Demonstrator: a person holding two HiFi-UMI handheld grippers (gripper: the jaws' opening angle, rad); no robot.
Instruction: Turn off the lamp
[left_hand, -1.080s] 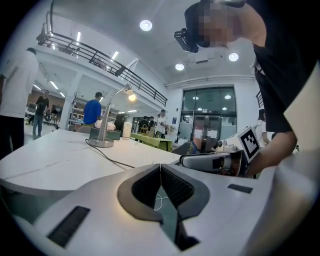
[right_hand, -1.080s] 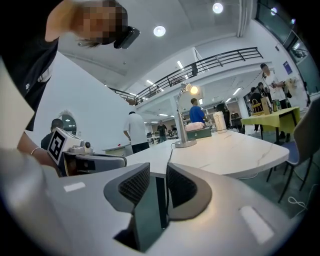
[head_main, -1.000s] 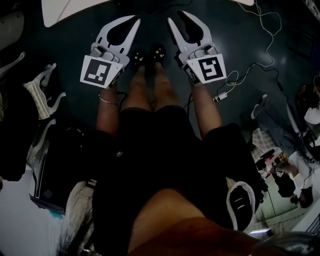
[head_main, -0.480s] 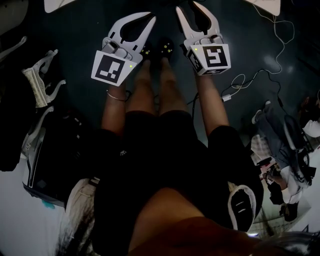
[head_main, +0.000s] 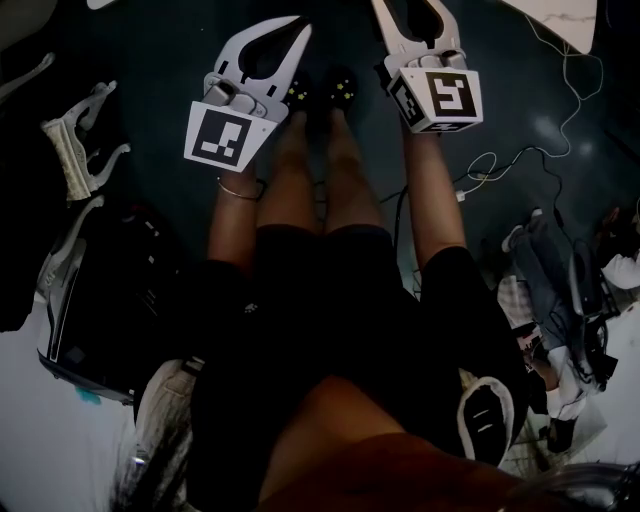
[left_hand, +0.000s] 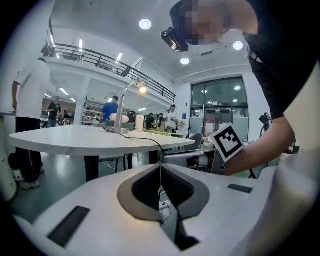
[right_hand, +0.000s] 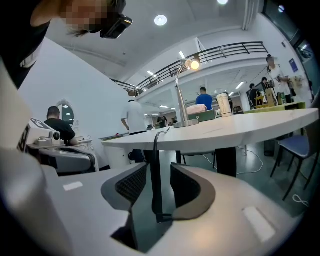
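Note:
The lamp (left_hand: 126, 102) stands lit on a white table (left_hand: 95, 141), its thin arm bent over and its bulb (left_hand: 142, 89) glowing. The right gripper view also has the lamp (right_hand: 181, 95) far off on the table (right_hand: 235, 131). Below table height, my left gripper (left_hand: 160, 165) is shut with nothing in it, and in the head view it (head_main: 298, 27) hangs over the dark floor. My right gripper (right_hand: 159, 169) is open. Its jaws have just been opening and nothing is between them. A black cable (right_hand: 155, 150) hanging from the table shows through the gap.
The person's legs and dark shoes (head_main: 340, 88) are below the grippers. A white cable with a plug (head_main: 497, 160) lies on the floor at right. Bags and a white stand (head_main: 75, 150) crowd the left. People stand beyond the table (left_hand: 31, 105). A chair (right_hand: 296, 146) is at the right.
In the head view both grippers have slid toward the top edge, which now cuts off the right one's tips. The white table top has almost left the picture.

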